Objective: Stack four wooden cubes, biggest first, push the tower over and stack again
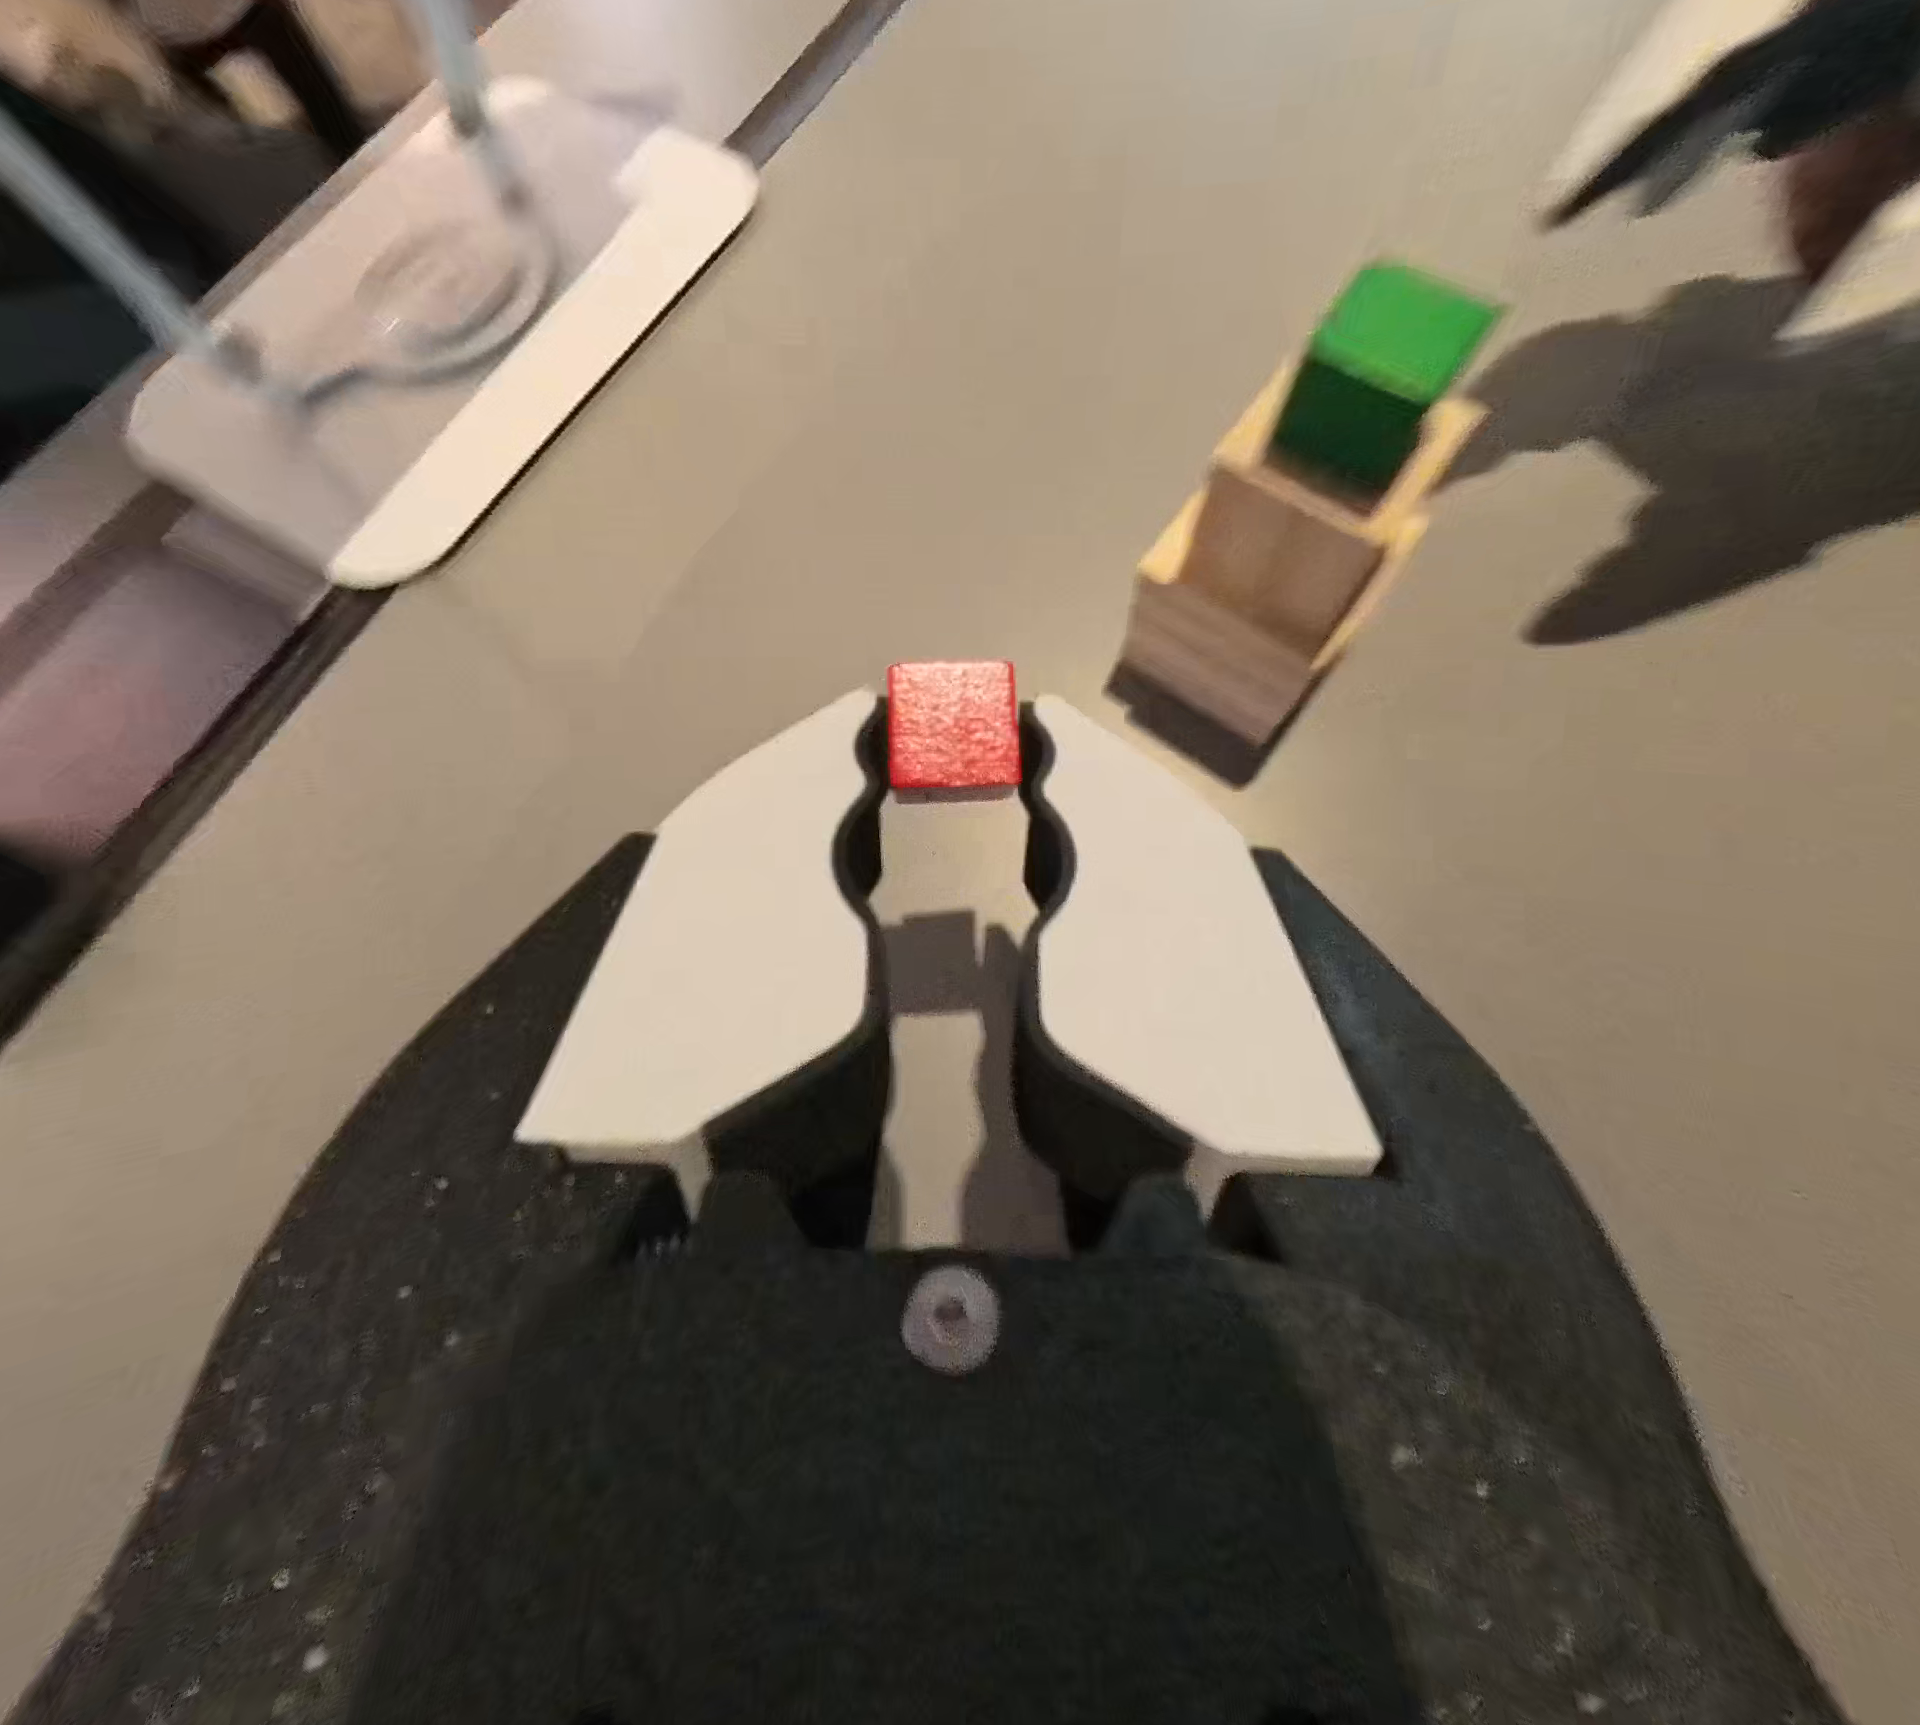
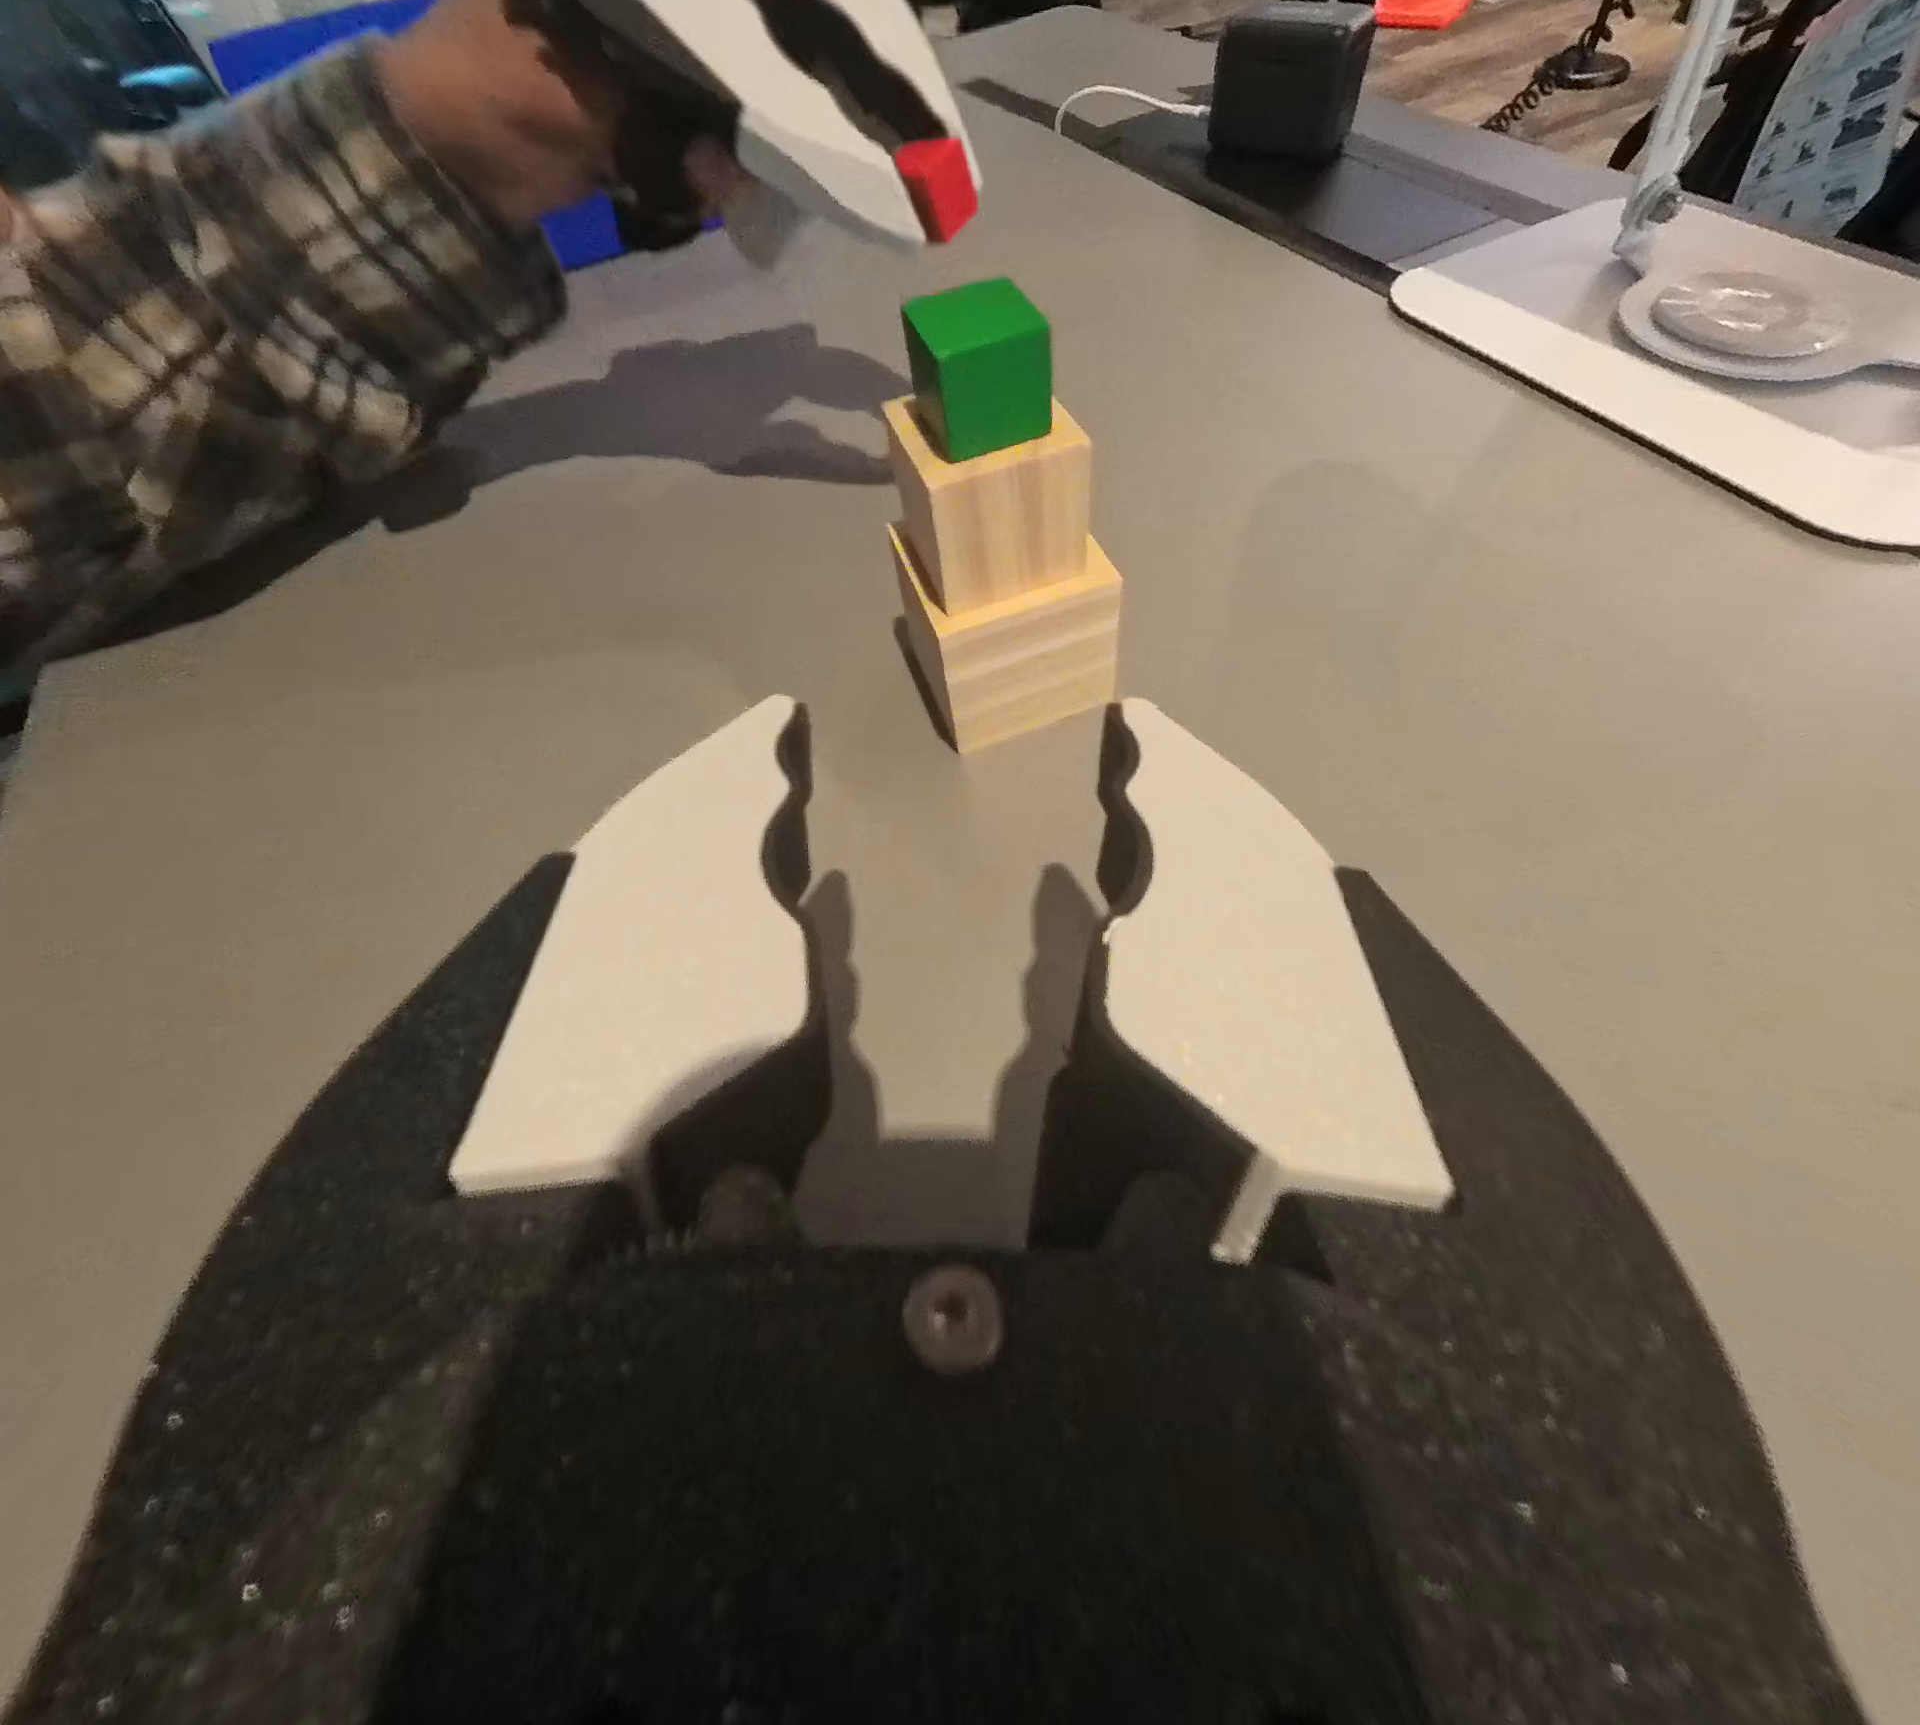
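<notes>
Left gripper (image 1: 954, 719): clamps red cube (image 1: 953, 725) above green cube (image 2: 977, 366) topping tower. Right gripper (image 2: 956, 714): wide, empty, before tower.

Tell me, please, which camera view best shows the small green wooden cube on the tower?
The right wrist view: the small green wooden cube stands sharp and side-on atop the two plain wooden cubes. The left wrist view shows it blurred, from above.

- Largest plain wooden cube (image 2: 1006, 649) sits on the grey worktop, well in from its edges.
- Smaller plain wooden cube (image 2: 992, 503) rests on it, slightly off-centre.
- Green cube (image 2: 979, 368) tops those, twisted.
- Smallest red cube (image 2: 940, 187) is airborne above the tower.
</notes>
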Action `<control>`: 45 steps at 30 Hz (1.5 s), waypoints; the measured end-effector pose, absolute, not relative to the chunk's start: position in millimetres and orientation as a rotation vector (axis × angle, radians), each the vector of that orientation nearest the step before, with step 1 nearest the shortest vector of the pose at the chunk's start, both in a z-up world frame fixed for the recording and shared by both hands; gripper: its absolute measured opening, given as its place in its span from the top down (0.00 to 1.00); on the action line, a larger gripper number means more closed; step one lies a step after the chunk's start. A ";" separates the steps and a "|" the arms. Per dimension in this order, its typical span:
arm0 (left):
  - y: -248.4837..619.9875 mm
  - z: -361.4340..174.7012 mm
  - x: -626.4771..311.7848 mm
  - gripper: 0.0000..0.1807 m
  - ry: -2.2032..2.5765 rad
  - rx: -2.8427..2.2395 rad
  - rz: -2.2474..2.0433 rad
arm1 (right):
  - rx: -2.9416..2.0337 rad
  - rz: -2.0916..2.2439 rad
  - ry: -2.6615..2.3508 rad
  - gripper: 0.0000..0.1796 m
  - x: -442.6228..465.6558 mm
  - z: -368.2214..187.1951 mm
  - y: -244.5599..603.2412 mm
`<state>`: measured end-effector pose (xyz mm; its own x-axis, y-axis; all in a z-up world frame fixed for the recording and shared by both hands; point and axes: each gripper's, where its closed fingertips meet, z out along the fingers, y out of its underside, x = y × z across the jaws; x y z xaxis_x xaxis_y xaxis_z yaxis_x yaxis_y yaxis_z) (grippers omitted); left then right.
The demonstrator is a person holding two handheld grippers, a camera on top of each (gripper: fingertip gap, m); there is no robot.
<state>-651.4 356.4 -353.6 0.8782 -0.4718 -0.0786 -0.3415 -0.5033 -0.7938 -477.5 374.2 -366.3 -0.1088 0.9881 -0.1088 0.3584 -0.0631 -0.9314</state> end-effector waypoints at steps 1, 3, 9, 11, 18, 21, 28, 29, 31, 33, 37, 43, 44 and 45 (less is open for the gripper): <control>357.5 -345.4 -643.5 0.87 0.641 -2.139 -0.221 | -1.483 1.177 -1.529 0.71 -477.1 -366.7 375.3; 358.2 -327.9 -628.4 0.87 0.754 -2.124 -0.283 | -1.490 1.178 -1.524 0.71 -476.5 -367.2 377.0; 359.1 -283.1 -582.3 0.87 0.999 -2.076 -0.435 | -1.502 1.166 -1.539 0.71 -477.5 -371.6 376.9; 357.0 -283.8 -567.0 0.87 1.107 -2.079 -0.462 | -1.504 1.162 -1.549 0.71 -478.2 -373.7 375.9; 366.6 -299.8 -547.6 0.87 1.224 -2.106 -0.512 | -1.515 1.161 -1.548 0.71 -477.6 -375.9 377.7; 368.7 -307.2 -545.7 0.87 1.229 -2.100 -0.527 | -1.513 1.164 -1.542 0.71 -477.1 -374.7 378.6; 370.8 -320.8 -545.2 0.87 1.251 -2.119 -0.535 | -1.512 1.161 -1.551 0.71 -477.4 -375.4 377.9; 371.2 -322.1 -545.3 0.87 1.257 -2.123 -0.528 | -1.513 1.160 -1.549 0.71 -477.3 -375.3 378.3; 371.5 -324.4 -545.5 0.87 1.271 -2.128 -0.520 | -1.516 1.163 -1.546 0.71 -476.9 -375.3 379.0; 372.3 -326.5 -546.2 0.87 1.278 -2.134 -0.517 | -1.517 1.166 -1.544 0.71 -476.8 -375.3 379.3; 373.0 -328.1 -546.5 0.87 1.280 -2.131 -0.530 | -1.515 1.161 -1.548 0.71 -476.8 -375.4 378.9; 371.7 -331.9 -547.4 0.87 1.285 -2.136 -0.533 | -1.514 1.164 -1.551 0.71 -477.0 -375.0 378.4; 371.8 -332.3 -547.2 0.87 1.285 -2.135 -0.533 | -1.514 1.164 -1.551 0.71 -476.9 -375.2 378.5; 372.1 -332.8 -547.0 0.87 1.287 -2.133 -0.530 | -1.513 1.163 -1.551 0.71 -476.9 -375.2 378.5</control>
